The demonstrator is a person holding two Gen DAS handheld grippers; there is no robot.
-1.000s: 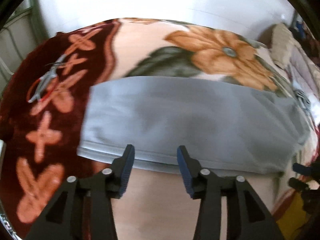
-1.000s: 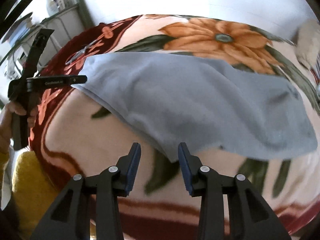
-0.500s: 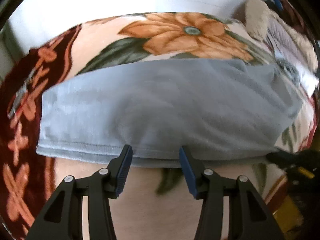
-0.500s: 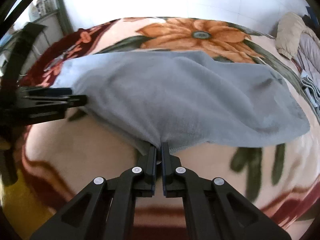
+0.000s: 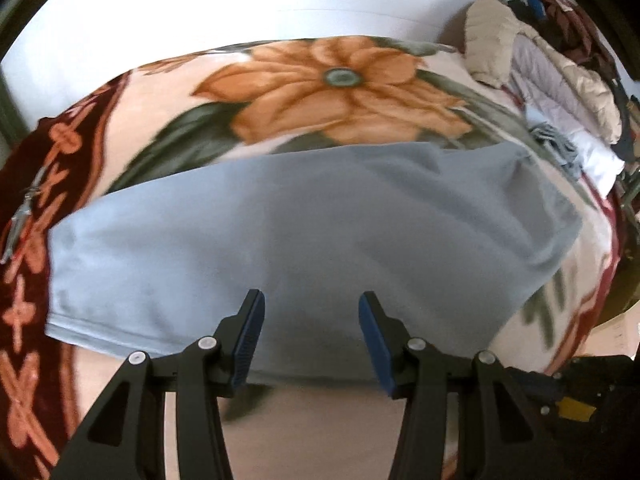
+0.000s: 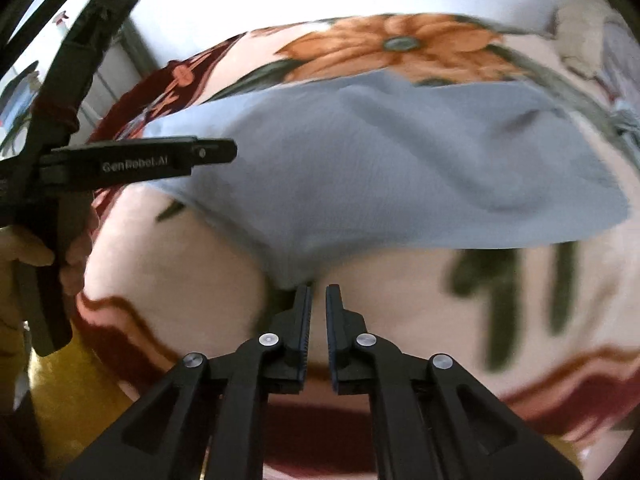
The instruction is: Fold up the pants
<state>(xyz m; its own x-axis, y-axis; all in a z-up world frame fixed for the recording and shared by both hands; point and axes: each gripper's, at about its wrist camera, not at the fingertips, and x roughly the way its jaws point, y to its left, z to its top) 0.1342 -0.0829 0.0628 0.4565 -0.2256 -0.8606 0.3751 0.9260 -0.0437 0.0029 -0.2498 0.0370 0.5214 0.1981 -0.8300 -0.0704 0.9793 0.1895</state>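
Note:
The light grey-blue pants (image 5: 304, 224) lie flat in a long band across a floral blanket (image 5: 332, 80) on a bed. My left gripper (image 5: 311, 320) is open, its blue-padded fingers over the pants' near hem. In the right wrist view the pants (image 6: 400, 160) run across the middle. My right gripper (image 6: 317, 300) has its jaws nearly closed with a narrow gap, just below a low corner of the pants; no cloth shows between the pads. The left gripper (image 6: 216, 152) shows from the side at the pants' left end.
A heap of clothes and bedding (image 5: 552, 72) lies at the bed's far right. A white wall stands behind the bed. A metal object (image 5: 24, 212) lies on the blanket's dark red border at the left. A hand (image 6: 24, 256) holds the left gripper's handle.
The left gripper has moved forward, its open fingers now over the pants' hem. The right gripper closed at the pants' corner half a second ago; now a narrow gap shows and the corner sits just beyond its tips.

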